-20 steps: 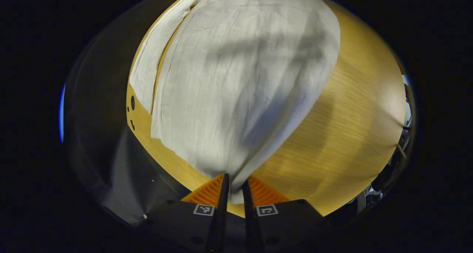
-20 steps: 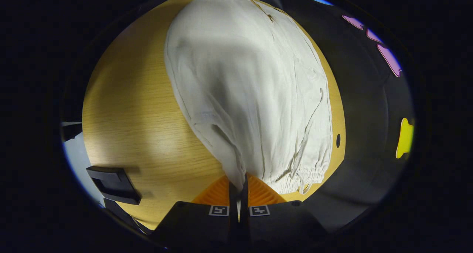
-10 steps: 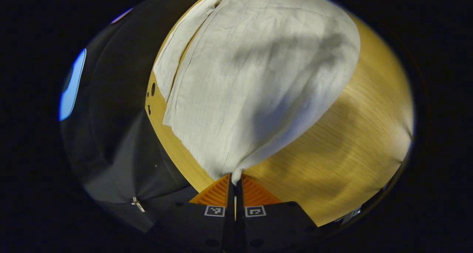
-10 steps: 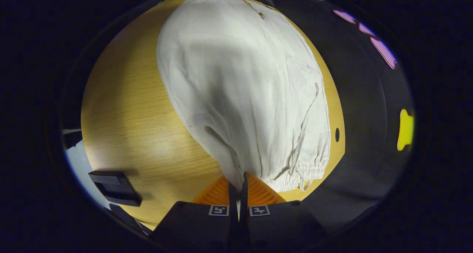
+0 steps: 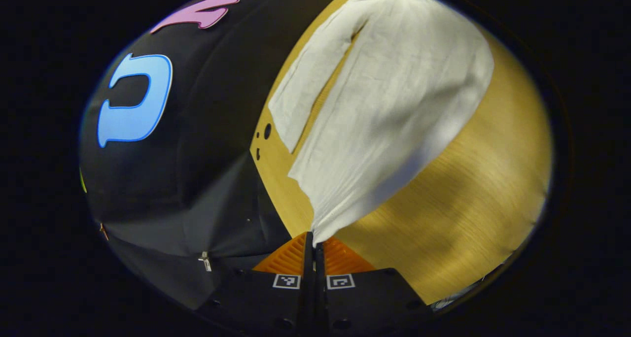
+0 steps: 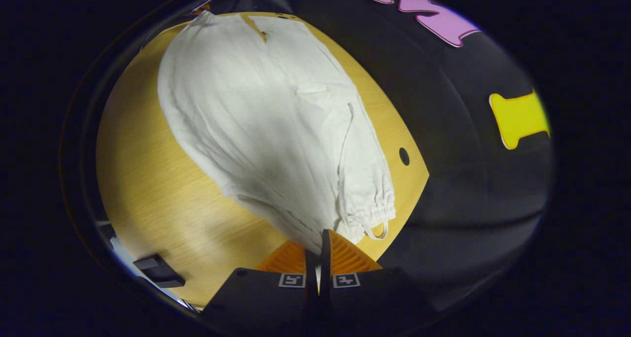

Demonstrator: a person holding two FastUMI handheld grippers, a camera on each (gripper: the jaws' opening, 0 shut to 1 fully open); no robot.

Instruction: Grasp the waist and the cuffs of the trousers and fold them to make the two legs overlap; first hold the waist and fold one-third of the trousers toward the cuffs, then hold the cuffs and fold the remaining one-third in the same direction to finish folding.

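Note:
White trousers [image 5: 389,105] lie across the wooden table [image 5: 468,189]. In the left gripper view, my left gripper [image 5: 313,238] is shut on the cuff corner of the near leg, which rises off the table to the fingers. The other leg [image 5: 310,95] lies flat beyond it, with a narrow slit of table between the two. In the right gripper view, the trousers [image 6: 266,125] spread away from my right gripper [image 6: 319,238], which is shut on the near waist corner. The gathered waistband [image 6: 374,211] and its drawstring [image 6: 377,231] lie just right of the fingers.
The table's far edge, with small round holes [image 5: 266,130] [image 6: 403,155], borders the black cloth wall. A dark flat object [image 6: 157,273] sits past the table's lower left edge in the right gripper view. Bare wood [image 6: 148,179] lies on the near side of the trousers.
Both grippers have lifted and swung toward the wall side, pulling the near edge of the trousers up. The left fingers closed fully on the cuff during the past second. More of the wall shows.

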